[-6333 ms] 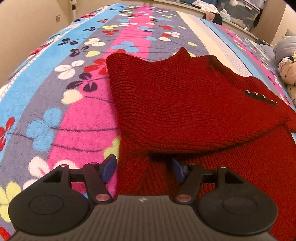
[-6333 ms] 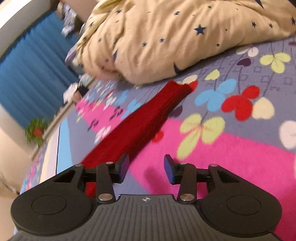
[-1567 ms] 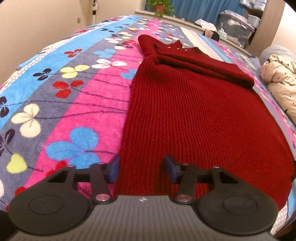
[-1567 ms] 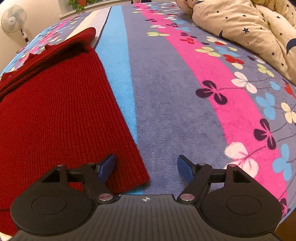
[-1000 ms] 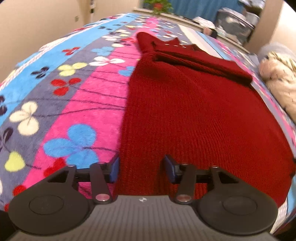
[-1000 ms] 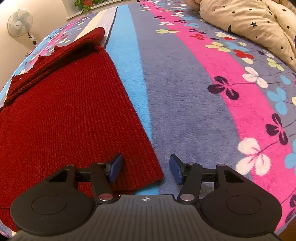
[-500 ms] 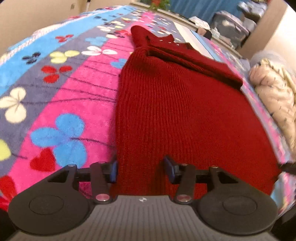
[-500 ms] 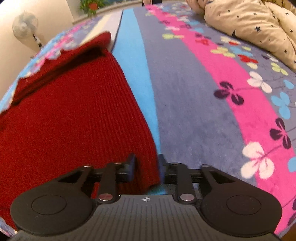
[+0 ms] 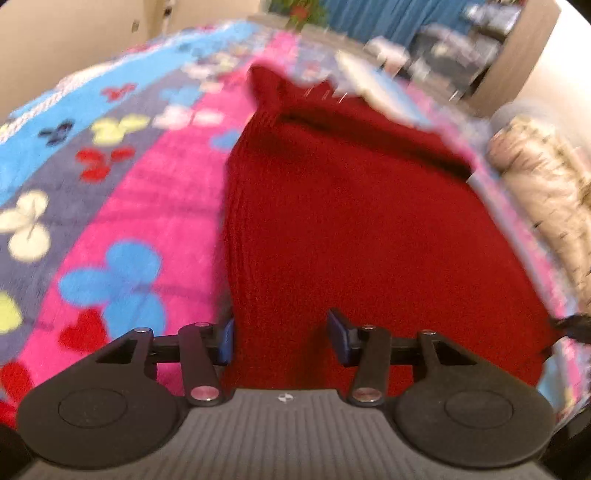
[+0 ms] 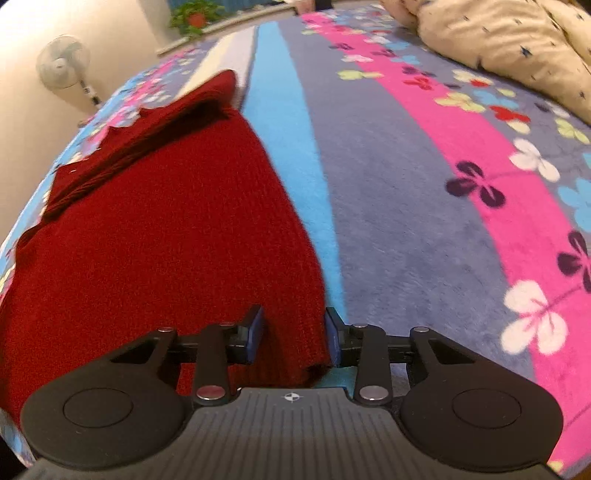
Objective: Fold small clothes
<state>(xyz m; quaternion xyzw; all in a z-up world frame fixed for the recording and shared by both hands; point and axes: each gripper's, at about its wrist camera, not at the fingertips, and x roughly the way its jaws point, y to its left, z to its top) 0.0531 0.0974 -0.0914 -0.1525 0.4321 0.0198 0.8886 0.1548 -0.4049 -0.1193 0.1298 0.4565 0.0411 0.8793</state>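
A dark red knit sweater point(image 9: 347, 221) lies on the flowered blanket, sleeves folded across its far end. My left gripper point(image 9: 282, 338) holds the sweater's near left hem corner between its blue pads, with the cloth bunched in the jaws. My right gripper point(image 10: 293, 332) holds the sweater point(image 10: 166, 229) at its near right hem corner, and the cloth rises from the bed. The right gripper's tip shows at the right edge of the left wrist view point(image 9: 572, 325). The left wrist view is blurred by motion.
The striped blanket point(image 10: 424, 206) with clover flowers covers the bed. A beige star-patterned duvet point(image 10: 517, 40) lies at the right. A standing fan point(image 10: 62, 66) and a potted plant point(image 10: 192, 16) stand beyond the bed. Storage boxes point(image 9: 443, 44) stand at the far wall.
Both grippers have closed on the hem corners and lifted them. The right jaws went from wide open to gripping the cloth. The sweater's near edge now rises off the blanket.
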